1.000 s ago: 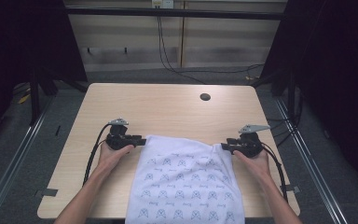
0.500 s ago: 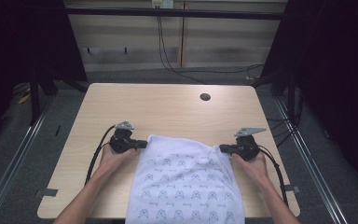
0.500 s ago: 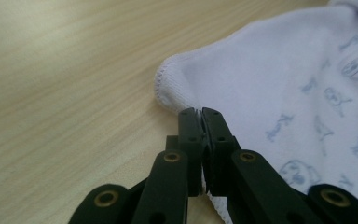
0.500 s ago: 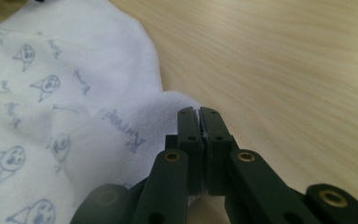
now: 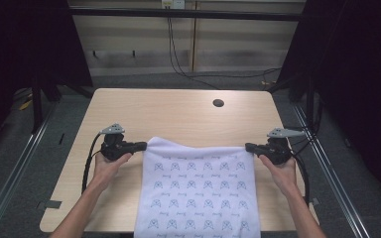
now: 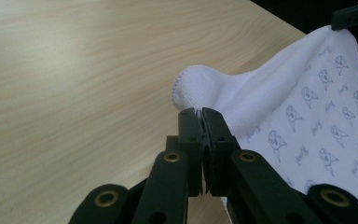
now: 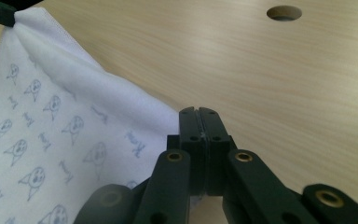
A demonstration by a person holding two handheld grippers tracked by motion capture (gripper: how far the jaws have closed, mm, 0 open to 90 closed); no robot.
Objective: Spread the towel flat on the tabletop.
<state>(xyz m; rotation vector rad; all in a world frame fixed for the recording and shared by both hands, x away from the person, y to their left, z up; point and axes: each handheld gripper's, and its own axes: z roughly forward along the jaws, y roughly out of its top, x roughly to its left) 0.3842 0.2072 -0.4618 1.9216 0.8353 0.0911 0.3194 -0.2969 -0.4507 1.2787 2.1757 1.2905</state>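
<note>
Cloth (image 5: 198, 191) edge lifted taut; both jaws just closed.

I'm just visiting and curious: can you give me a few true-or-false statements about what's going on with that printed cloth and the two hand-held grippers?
1. The left gripper is clamped on a corner of the white printed cloth. True.
2. The right gripper hangs open above the cloth. False: its jaws are shut on the cloth's other far corner.
3. The cloth's far edge is stretched between both grippers. True.
4. The wooden table has no hole. False: a round hole sits near its far edge.
</note>
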